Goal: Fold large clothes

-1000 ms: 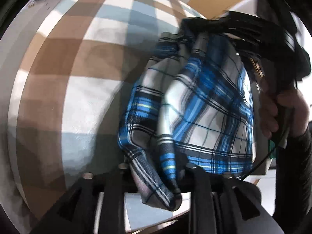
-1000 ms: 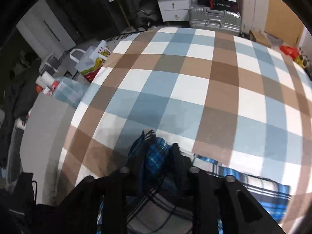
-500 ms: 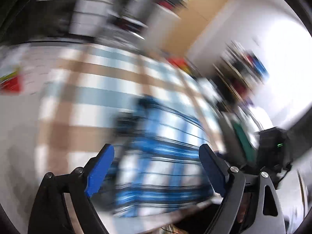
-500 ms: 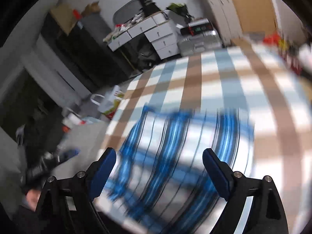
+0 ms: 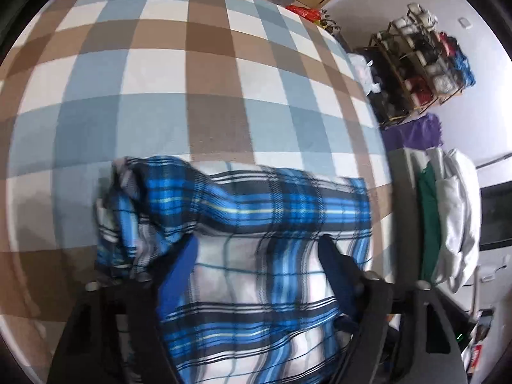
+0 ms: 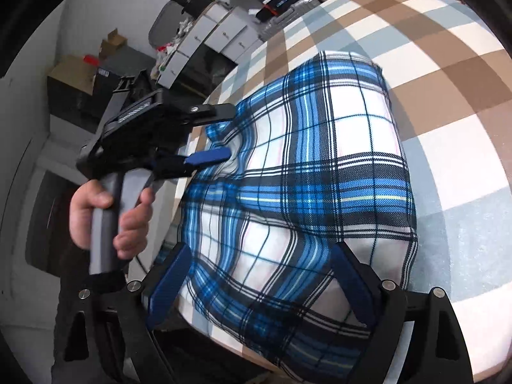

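Observation:
A folded blue, white and black plaid garment lies near the front edge of the checked bed; it also shows in the right wrist view. My left gripper is open, its blue-padded fingers straddling the cloth's near part with the fabric bulging between them. From the right wrist view the left gripper sits at the garment's left edge, jaws apart. My right gripper is open, its fingers either side of the garment's near end, holding nothing.
The bed's brown, blue and white check cover spreads beyond the garment. A stack of folded white and green clothes lies right of the bed. A shoe rack stands by the wall. Drawers and boxes stand at the left.
Both grippers were shut on the plaid garment one second ago. Both have let go and opened, and the garment now lies folded on the bed. Both cameras swung round.

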Demonstrator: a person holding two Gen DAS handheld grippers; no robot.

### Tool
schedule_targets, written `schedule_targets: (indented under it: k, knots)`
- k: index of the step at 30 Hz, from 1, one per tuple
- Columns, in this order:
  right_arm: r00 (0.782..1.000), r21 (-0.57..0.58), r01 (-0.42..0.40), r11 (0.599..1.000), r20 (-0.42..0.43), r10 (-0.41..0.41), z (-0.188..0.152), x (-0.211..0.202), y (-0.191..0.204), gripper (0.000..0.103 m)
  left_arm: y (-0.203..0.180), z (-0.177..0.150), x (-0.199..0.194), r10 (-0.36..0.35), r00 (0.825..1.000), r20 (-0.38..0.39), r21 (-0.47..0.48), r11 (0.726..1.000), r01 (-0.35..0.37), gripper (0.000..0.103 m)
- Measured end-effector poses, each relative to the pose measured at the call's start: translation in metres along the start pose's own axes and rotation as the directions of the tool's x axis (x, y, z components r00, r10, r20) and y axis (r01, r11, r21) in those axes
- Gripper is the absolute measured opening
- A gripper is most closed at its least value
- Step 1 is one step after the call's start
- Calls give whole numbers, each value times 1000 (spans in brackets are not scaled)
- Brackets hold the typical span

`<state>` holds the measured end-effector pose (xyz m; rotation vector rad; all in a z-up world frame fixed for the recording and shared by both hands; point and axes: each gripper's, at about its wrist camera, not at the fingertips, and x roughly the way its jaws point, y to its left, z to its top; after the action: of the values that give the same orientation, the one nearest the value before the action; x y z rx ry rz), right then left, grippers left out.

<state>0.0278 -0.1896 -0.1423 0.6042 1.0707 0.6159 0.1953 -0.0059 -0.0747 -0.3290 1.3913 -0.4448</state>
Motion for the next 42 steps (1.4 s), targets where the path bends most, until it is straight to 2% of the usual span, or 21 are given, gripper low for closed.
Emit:
schedule_targets:
  k: [1, 4, 6, 7, 8, 11, 14, 15, 16, 18, 21, 23, 26, 28, 29, 32, 34, 36, 37, 39, 42]
  knots:
    - [1000, 16, -15, 1000, -2, 15, 1, -2, -2, 90, -1, -4, -7, 38, 999, 0, 13, 999, -39, 51]
    - [998, 66, -61, 996, 2, 61, -1, -6, -10, 90, -1, -20, -46, 68, 997, 43, 18, 997, -68, 52]
    - [996, 95, -94, 991, 3, 94, -1, -10, -14, 90, 1, -35, -61, 49, 995, 87, 58, 997, -54, 63]
    - [993, 113, -115, 987, 4, 115, -1, -11, -17, 90, -2, -53, -69, 10, 994, 105, 105, 994, -21, 73]
    - [991, 131, -136, 982, 2, 136, -3, -10, -19, 90, 0, -66, -69, -6, 994, 108, 132, 991, -8, 77]
    - [978, 189, -204, 961, -5, 209, -3, -9, -28, 91, 13, -103, -47, -47, 999, 18, 150, 988, 44, 77]
    - [974, 213, -222, 951, -4, 228, -2, -7, -32, 91, 42, -116, -12, 68, 997, -46, 84, 994, -64, 74]
    - [974, 212, -219, 953, -9, 226, -1, -6, -33, 90, 49, -122, -17, 21, 999, 30, 77, 997, -23, 80]
    - [976, 201, -208, 957, -20, 216, -1, -4, -32, 90, 52, -124, -22, 23, 998, 62, 63, 998, -27, 79]
    - [982, 168, -176, 970, -36, 184, -1, -1, -27, 90, 57, -127, -23, 27, 999, 17, -16, 1000, -27, 78]
    - [989, 116, -140, 983, -21, 143, -7, -11, -17, 90, 45, -141, -50, 40, 995, 93, 26, 999, -42, 78]
    - [984, 69, -177, 982, -16, 178, -9, -18, -7, 92, 32, -154, -63, 29, 991, 131, 104, 994, -43, 79]
    - [952, 60, -286, 956, -96, 291, -20, -11, 0, 92, 31, -162, -48, 96, 990, 100, 147, 983, -111, 79]
    - [958, 81, -237, 968, -148, 247, -26, 2, -1, 92, 47, -162, -32, 170, 984, 56, 139, 975, -176, 79]
    - [962, 92, -198, 976, -174, 211, -26, 11, -4, 92, 53, -163, -27, 178, 983, 50, 139, 973, -183, 78]
    - [961, 71, -130, 989, -236, 143, -23, 32, -3, 93, 49, -165, -41, 194, 976, 99, 128, 970, -206, 79]
    - [963, -3, -111, 994, -247, 107, -24, 37, 8, 97, 35, -164, -58, 130, 983, 127, 155, 977, -149, 79]
    - [966, -51, -89, 995, -250, 73, -25, 39, 16, 98, 16, -156, -81, 63, 978, 199, 224, 969, -107, 79]
    - [966, -39, -91, 995, -244, 79, -26, 38, 16, 98, 6, -146, -93, 14, 969, 248, 269, 960, -83, 79]
    - [963, 55, -154, 986, -215, 163, -23, 29, 5, 99, 1, -118, -93, 29, 964, 263, 270, 957, -102, 79]
    - [943, 193, -292, 937, -107, 316, -28, 1, -22, 99, 7, -74, -64, 53, 985, 167, 204, 975, -87, 79]
